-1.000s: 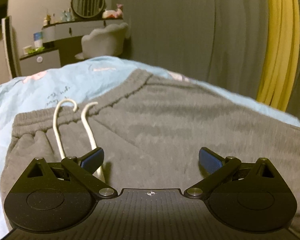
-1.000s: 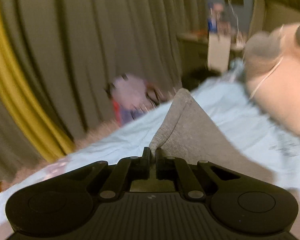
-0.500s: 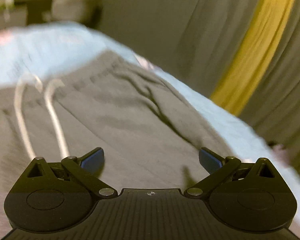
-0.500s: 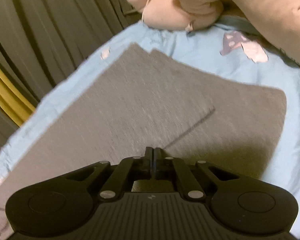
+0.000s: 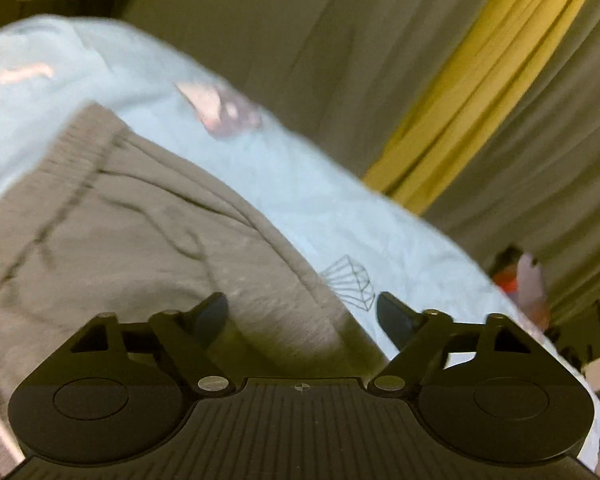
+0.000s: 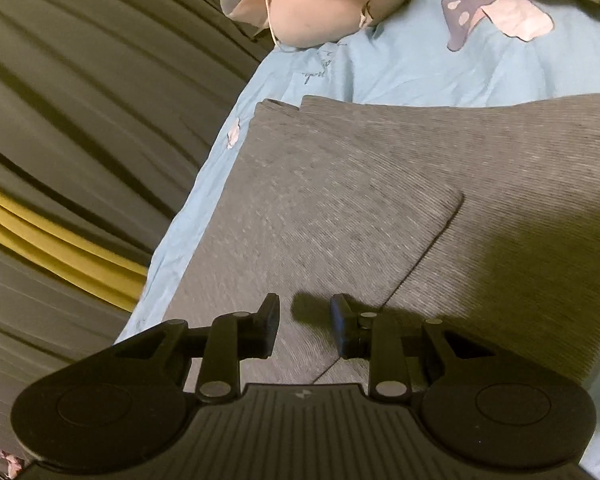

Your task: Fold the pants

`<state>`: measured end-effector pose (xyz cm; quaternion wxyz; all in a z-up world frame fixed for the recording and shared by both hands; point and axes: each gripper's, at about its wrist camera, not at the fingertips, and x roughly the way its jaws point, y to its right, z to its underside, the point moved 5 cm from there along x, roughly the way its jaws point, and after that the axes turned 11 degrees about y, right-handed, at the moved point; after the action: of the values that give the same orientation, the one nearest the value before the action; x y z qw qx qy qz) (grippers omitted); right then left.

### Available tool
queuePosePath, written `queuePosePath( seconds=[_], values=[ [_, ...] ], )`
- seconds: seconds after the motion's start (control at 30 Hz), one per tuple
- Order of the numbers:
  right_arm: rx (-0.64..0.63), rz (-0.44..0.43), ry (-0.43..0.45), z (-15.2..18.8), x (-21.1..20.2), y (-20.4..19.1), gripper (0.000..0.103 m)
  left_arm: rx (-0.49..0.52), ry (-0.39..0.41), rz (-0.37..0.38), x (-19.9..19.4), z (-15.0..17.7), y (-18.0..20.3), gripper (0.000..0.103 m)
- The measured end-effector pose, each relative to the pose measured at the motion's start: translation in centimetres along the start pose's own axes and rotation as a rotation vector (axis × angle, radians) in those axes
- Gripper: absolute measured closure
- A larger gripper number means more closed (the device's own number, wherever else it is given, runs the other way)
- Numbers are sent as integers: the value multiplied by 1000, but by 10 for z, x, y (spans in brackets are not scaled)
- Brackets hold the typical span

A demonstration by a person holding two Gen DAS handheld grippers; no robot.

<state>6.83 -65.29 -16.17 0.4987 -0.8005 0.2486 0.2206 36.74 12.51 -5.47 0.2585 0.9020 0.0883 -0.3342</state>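
The grey pants (image 6: 340, 208) lie on the blue bed sheet (image 6: 420, 64), one leg folded over the other. The right gripper (image 6: 304, 326) is opening just above the fabric, nothing between its fingers. The left gripper (image 5: 300, 316), fingers apart and closing, straddles the pants' right edge; the next fold likely calls for pinching that edge.

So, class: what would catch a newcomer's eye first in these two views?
The grey knit pants spread over the pale blue printed bedsheet fill both views. Behind, a yellow curtain stripe cuts through the grey drapes, and a pink plush toy lies beyond the pants.
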Motion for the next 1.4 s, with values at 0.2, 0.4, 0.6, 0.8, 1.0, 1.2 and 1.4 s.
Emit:
queuePosePath(
  seconds=[0.2,0.4,0.6,0.8,1.0,1.2,1.4],
  values=[
    [-47,-28,3,5,1,-8,60,79,-148,-69,44,-3,22,17],
    [-101,30,11,5,7,-11,93,181,-162,-136,36,7,12,63],
    [-6,21,35,-10,-12,-6,103,12,-69,20,-28,-11,-11,87],
    [7,-25,109,-37,-62,-2,103,2,63,190,-140,10,-39,88],
    [57,-17,-99,-13,-55,23,62,-83,54,135,-180,64,-95,92],
    [120,-7,-78,-13,-34,32,50,-94,105,79,-186,63,-111,99],
    [166,-18,-69,-12,-18,25,54,-109,71,45,-171,66,-113,84]
  ],
)
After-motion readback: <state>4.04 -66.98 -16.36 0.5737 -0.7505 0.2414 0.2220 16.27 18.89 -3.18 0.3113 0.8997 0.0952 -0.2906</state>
